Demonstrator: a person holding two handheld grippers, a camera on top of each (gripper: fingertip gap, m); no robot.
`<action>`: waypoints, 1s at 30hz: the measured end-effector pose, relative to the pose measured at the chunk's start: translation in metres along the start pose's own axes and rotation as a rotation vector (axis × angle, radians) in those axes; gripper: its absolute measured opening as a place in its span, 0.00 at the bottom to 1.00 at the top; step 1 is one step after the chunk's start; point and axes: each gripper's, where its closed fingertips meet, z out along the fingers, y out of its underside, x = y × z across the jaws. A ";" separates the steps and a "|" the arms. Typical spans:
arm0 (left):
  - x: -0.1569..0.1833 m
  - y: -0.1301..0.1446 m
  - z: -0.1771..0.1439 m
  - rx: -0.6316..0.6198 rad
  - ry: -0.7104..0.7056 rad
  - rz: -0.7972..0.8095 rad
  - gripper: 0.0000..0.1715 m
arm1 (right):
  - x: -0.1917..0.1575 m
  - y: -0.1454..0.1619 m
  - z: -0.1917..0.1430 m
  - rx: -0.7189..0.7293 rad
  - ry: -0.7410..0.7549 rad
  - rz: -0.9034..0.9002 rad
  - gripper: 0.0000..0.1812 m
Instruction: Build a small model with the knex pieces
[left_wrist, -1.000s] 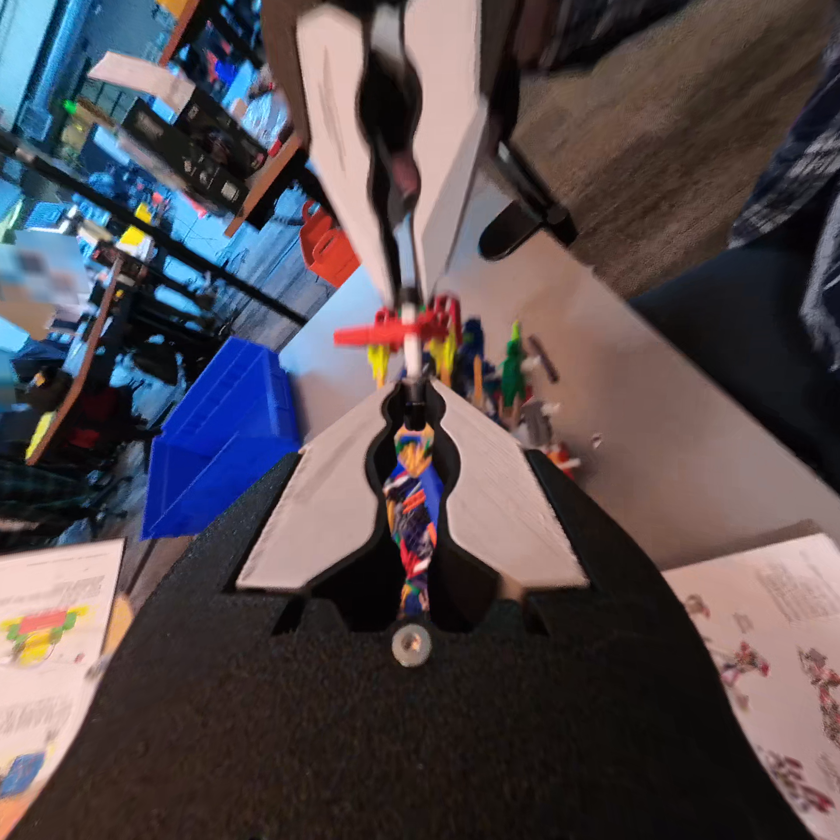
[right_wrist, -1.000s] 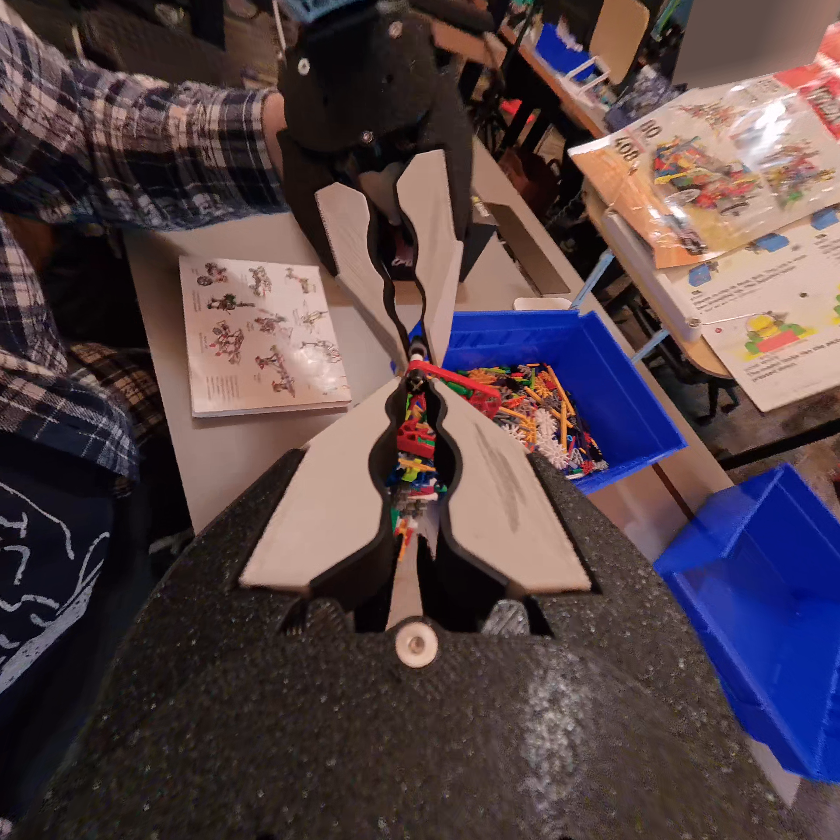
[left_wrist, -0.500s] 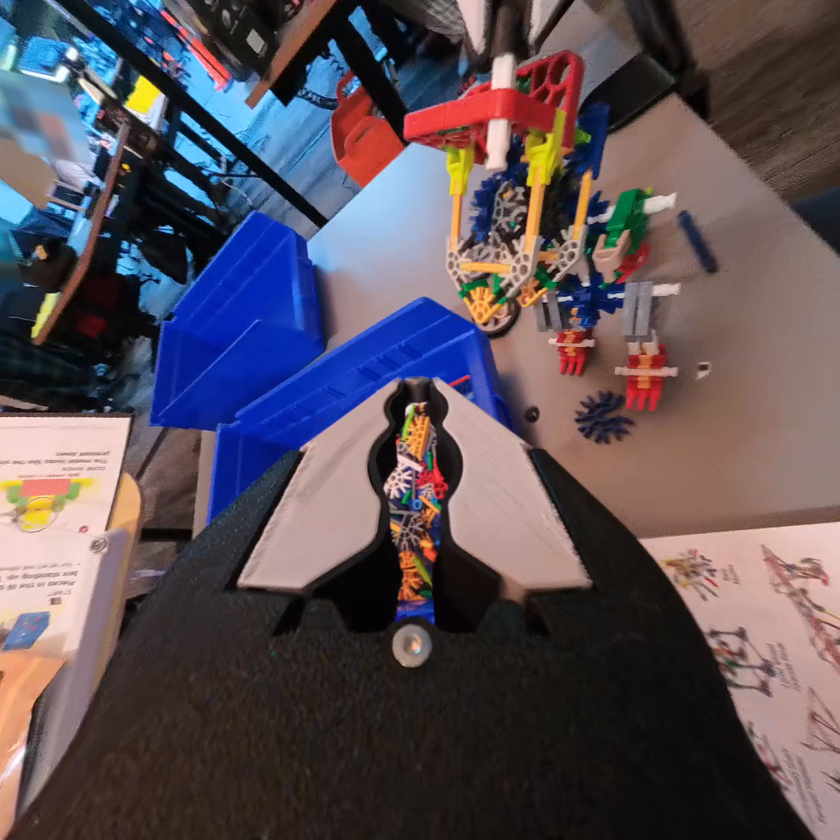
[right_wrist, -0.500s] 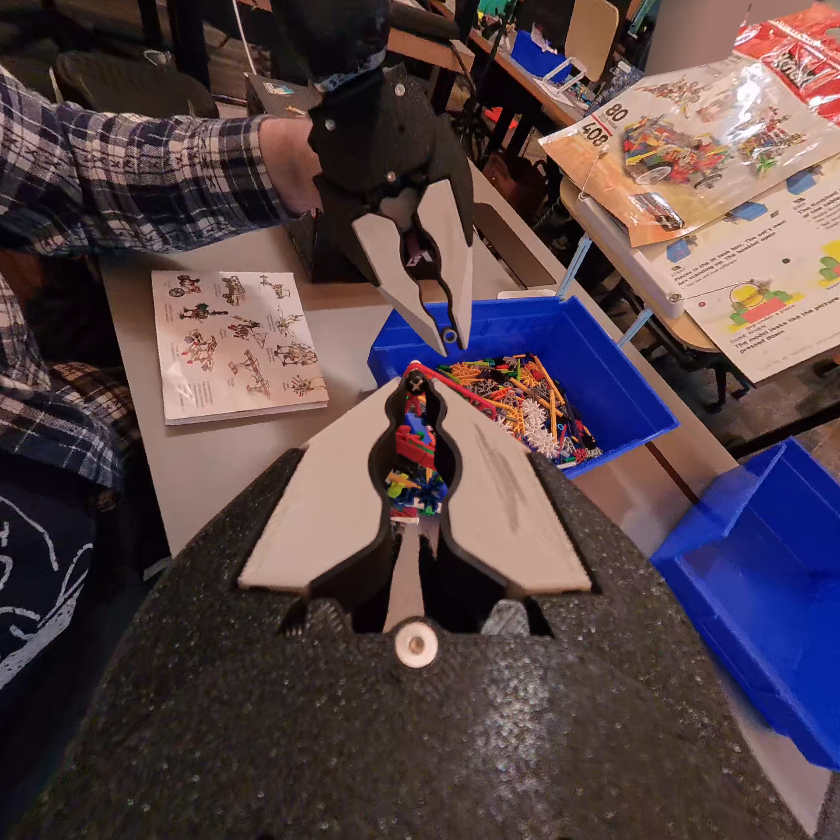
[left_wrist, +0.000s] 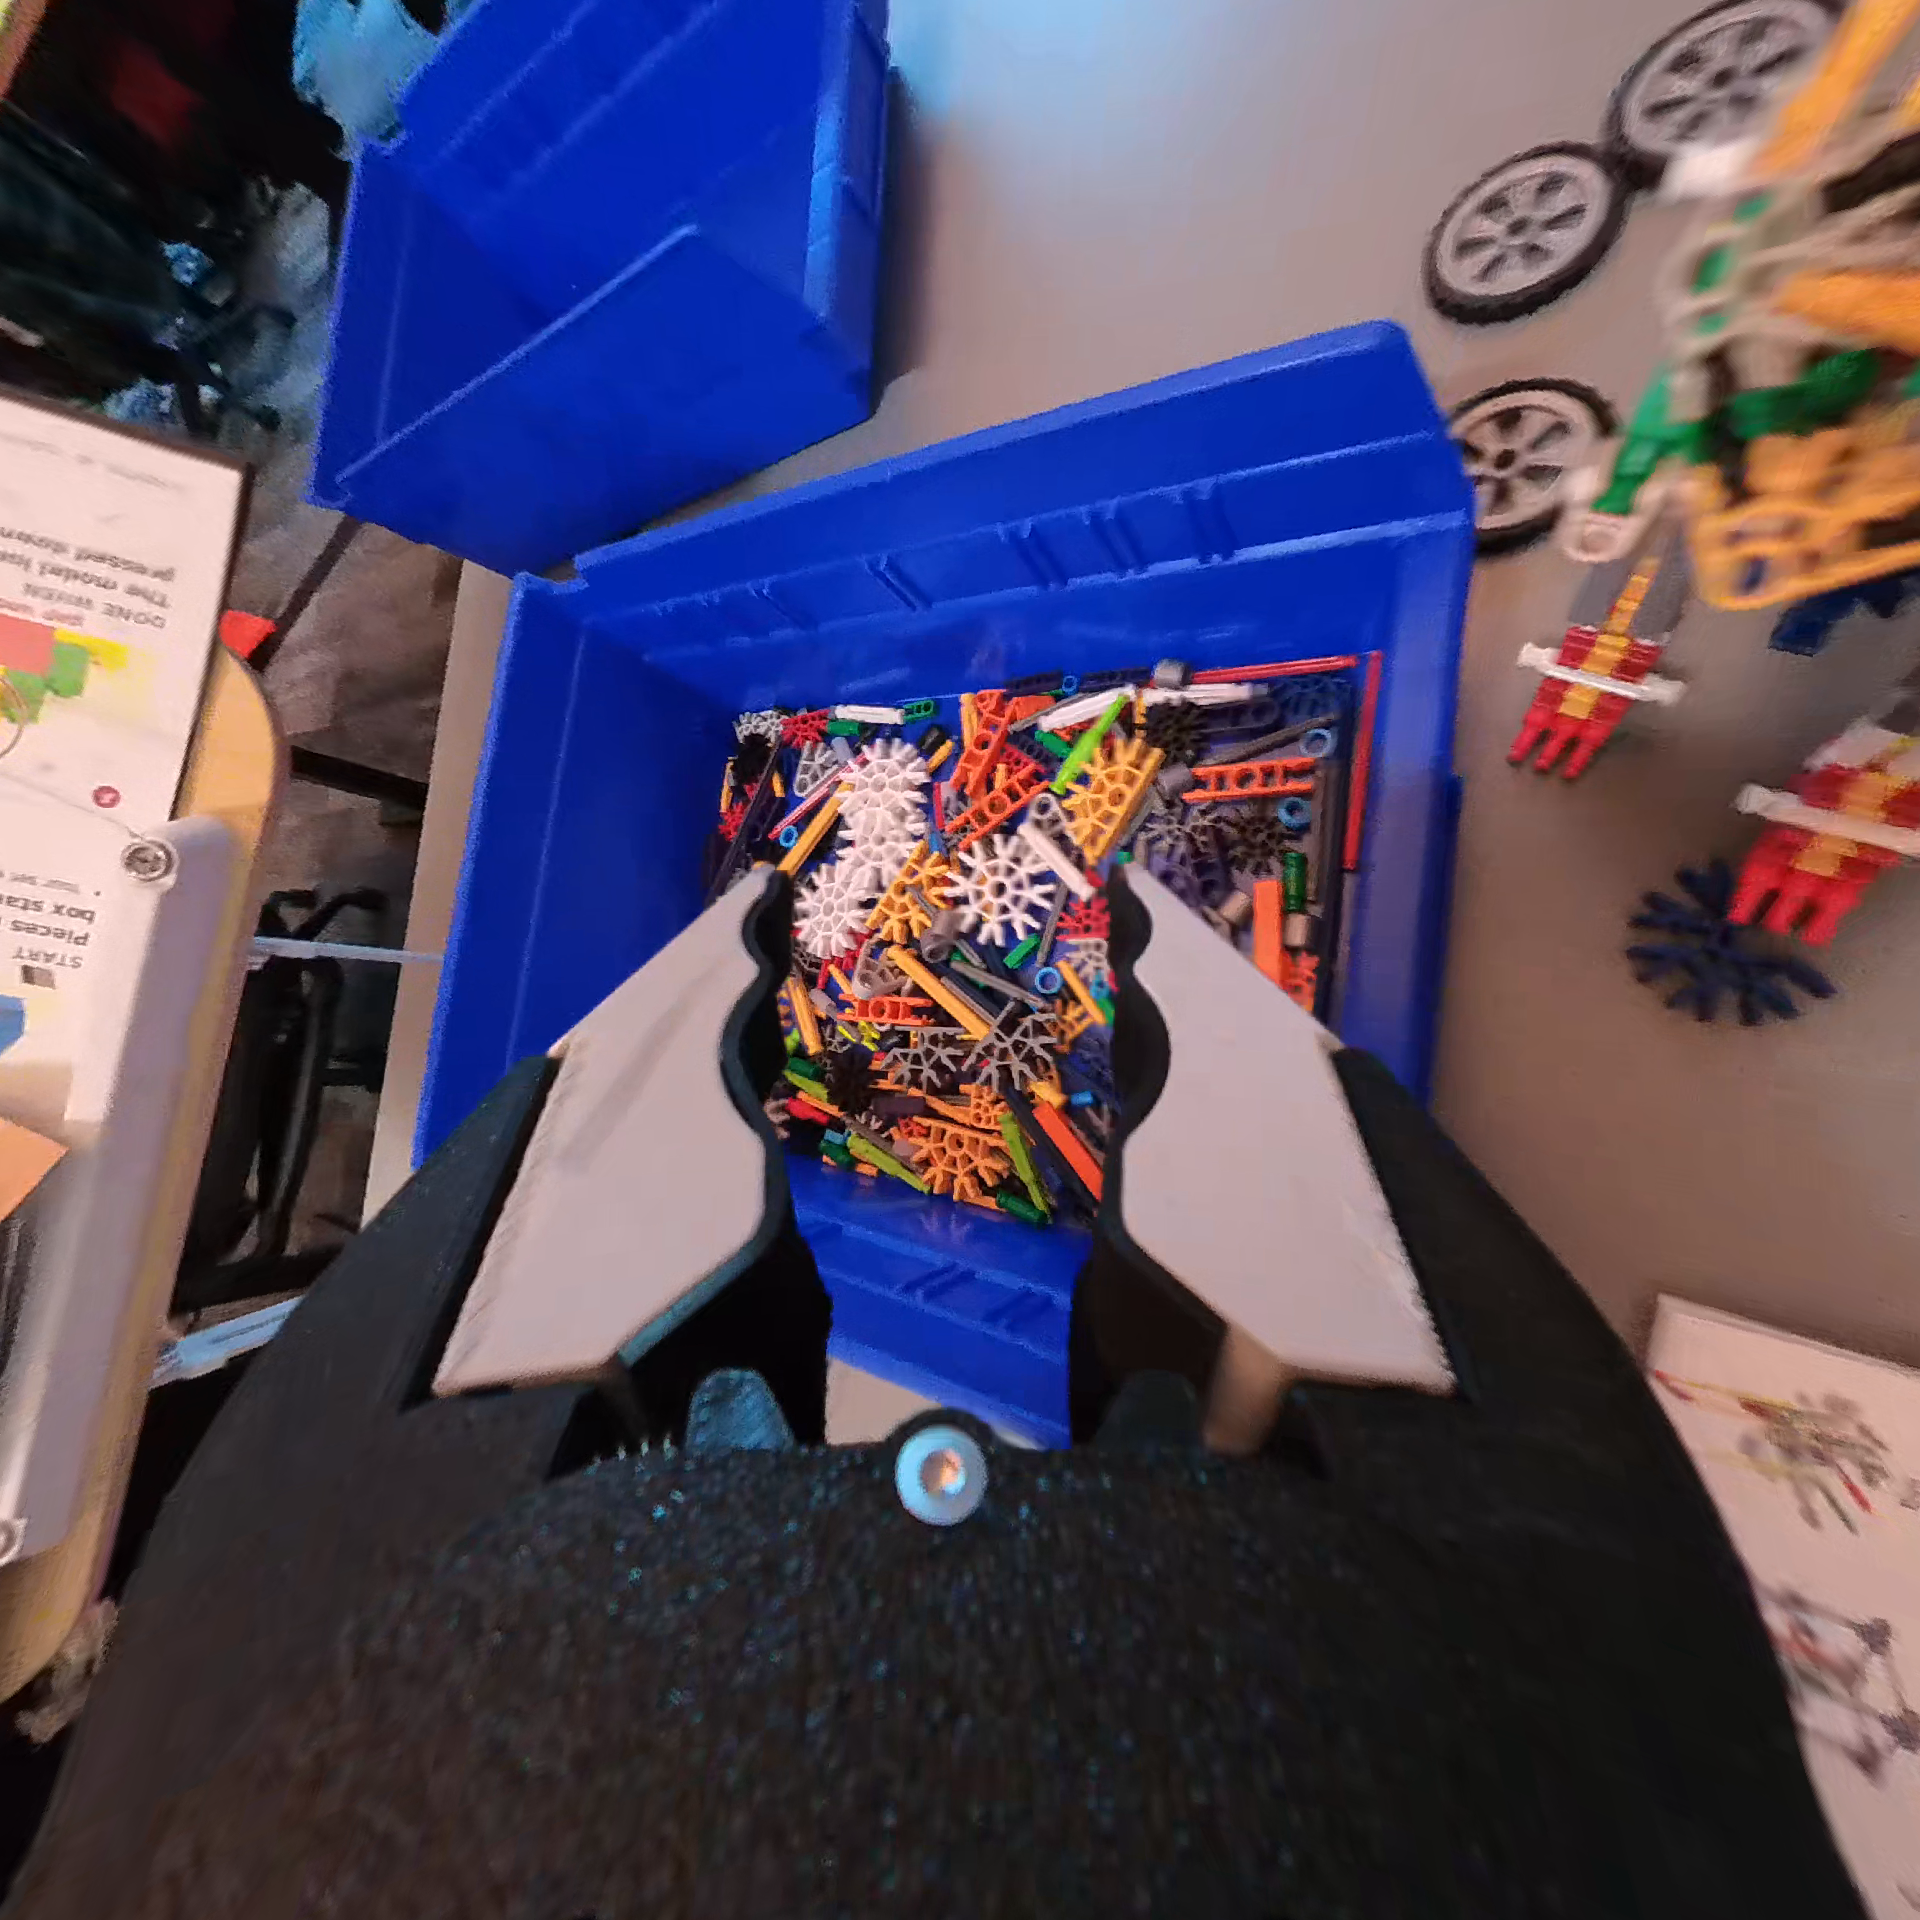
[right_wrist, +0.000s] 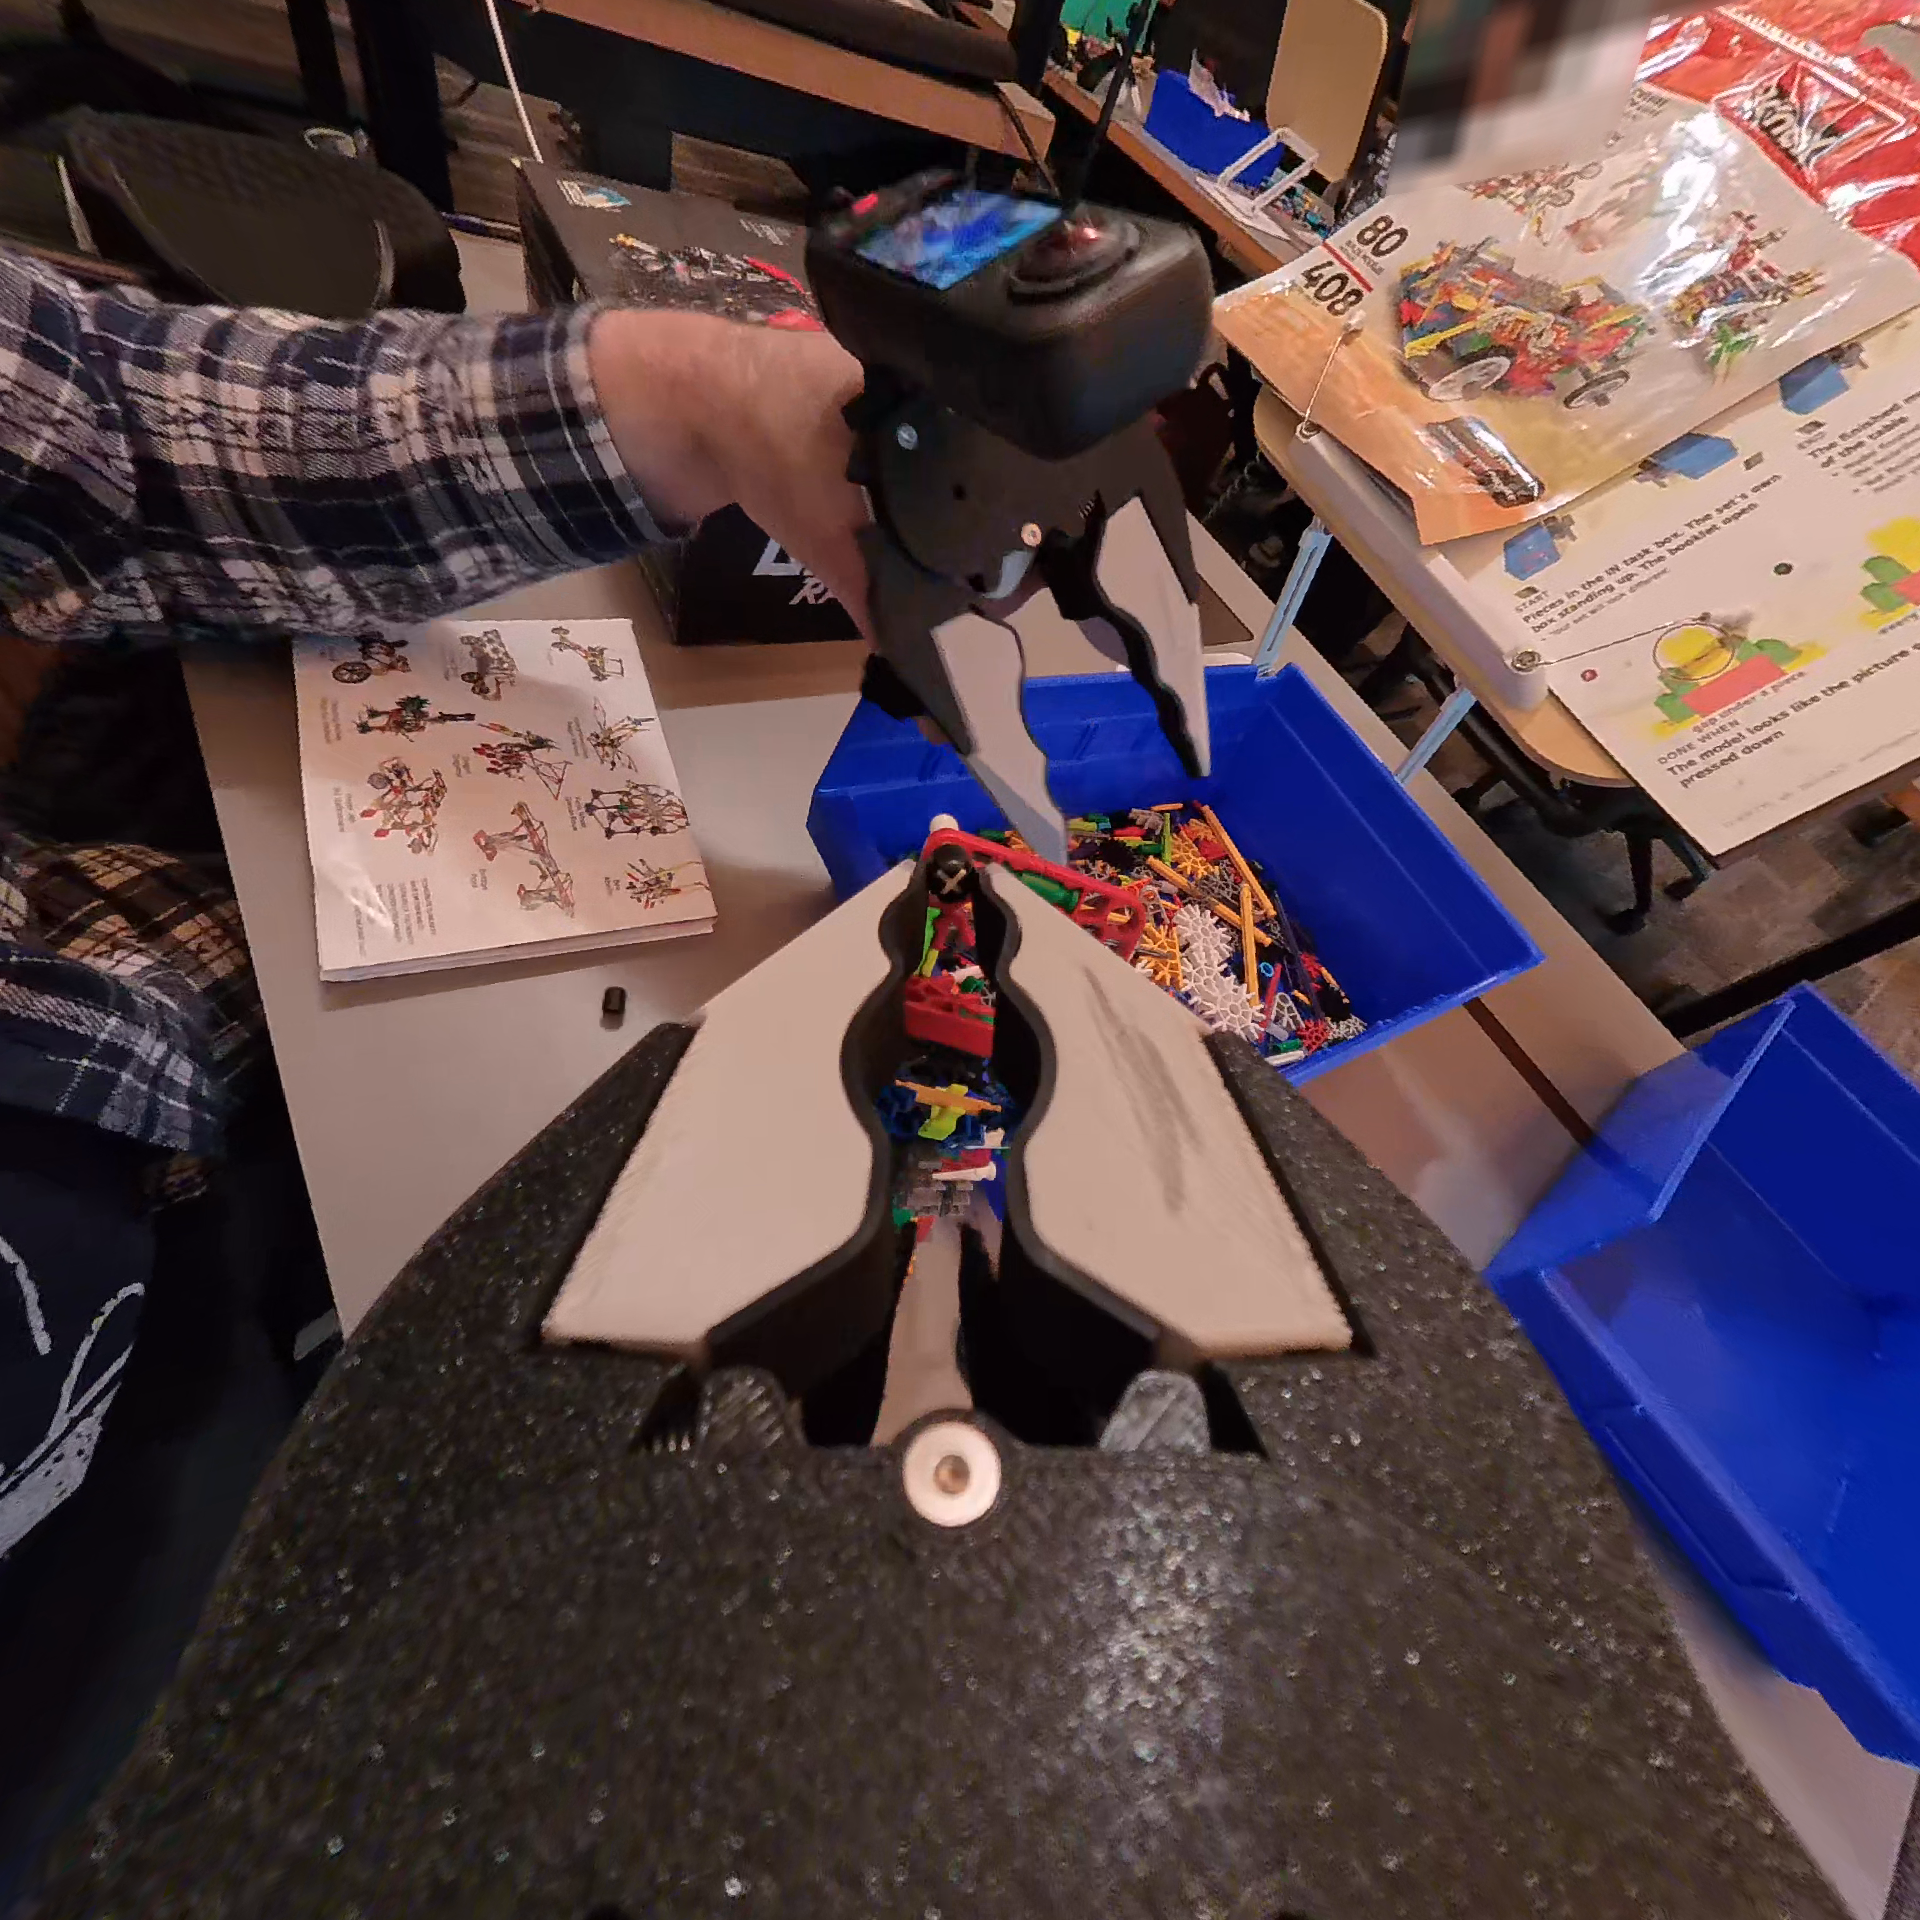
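Observation:
My left gripper (left_wrist: 945, 883) is open and empty, with its fingers pointing down over a blue bin (left_wrist: 1039, 488) filled with small coloured rods and snowflake-shaped connectors (left_wrist: 1003, 883). The right wrist view shows it (right_wrist: 1122, 808) open above the same bin (right_wrist: 1403, 862), not touching the parts. My right gripper (right_wrist: 951, 883) is shut on a black rod end of a toy model. The model's red panel (right_wrist: 1081, 899) juts out beside the fingertips and its coloured body hangs below them. The model (left_wrist: 1818, 468) shows blurred at the top right of the left wrist view.
A second blue bin (right_wrist: 1766, 1299) lies on its side at the table's right edge. An instruction booklet (right_wrist: 488, 790) and a small black piece (right_wrist: 615, 1001) lie on the table. Loose wheels (left_wrist: 1522, 234) and a dark blue connector (left_wrist: 1714, 961) lie beside the bin. Printed sheets (right_wrist: 1714, 644) sit on a neighbouring desk. Some 15 centimetres of space lies between my two pairs of fingers.
My left gripper drew back from the model, swung over the parts bin and opened wide. My right gripper kept its hold on the model.

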 end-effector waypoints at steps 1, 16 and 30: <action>0.006 -0.001 -0.006 -0.002 0.025 0.005 0.34 | 0.000 0.000 0.000 0.001 0.003 -0.002 0.04; 0.245 -0.003 -0.055 0.123 0.444 -0.053 0.26 | 0.000 0.010 0.001 0.047 0.002 0.040 0.04; 0.288 -0.087 0.013 0.186 0.261 -0.032 0.22 | 0.010 0.014 -0.005 0.043 0.027 0.039 0.04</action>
